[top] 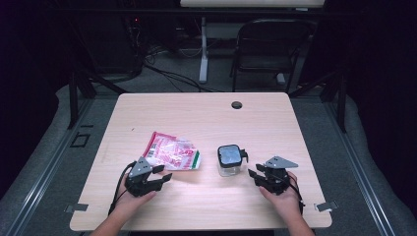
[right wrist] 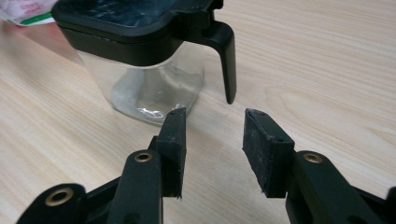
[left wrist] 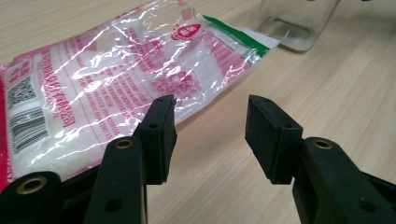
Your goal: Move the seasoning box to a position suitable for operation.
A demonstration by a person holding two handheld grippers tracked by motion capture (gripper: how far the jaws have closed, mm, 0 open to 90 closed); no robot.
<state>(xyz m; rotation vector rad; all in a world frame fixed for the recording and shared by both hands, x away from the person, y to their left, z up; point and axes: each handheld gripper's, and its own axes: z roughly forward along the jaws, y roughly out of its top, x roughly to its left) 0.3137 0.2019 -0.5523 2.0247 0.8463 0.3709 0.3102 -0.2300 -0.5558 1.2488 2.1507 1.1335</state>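
Observation:
A clear plastic bag point(top: 172, 152) with red print and white grains lies flat on the wooden table point(top: 206, 113), left of centre. To its right stands a small clear jar point(top: 230, 160) with a black lid and a black clasp handle. My left gripper point(top: 164, 173) is open just in front of the bag's near edge, with only bare table between its jaws. The left gripper view has the bag point(left wrist: 107, 84) on the left and the jar's base point(left wrist: 299, 23) farther off. My right gripper point(top: 252, 175) is open right of the jar point(right wrist: 149, 60), its jaws aimed near the hanging clasp point(right wrist: 227, 60).
A round cable hole point(top: 237, 104) sits near the table's far edge. Beyond the table a black chair point(top: 268, 46) and a white desk leg point(top: 203, 49) stand on the grey floor. Bare wood spreads across the far half of the table.

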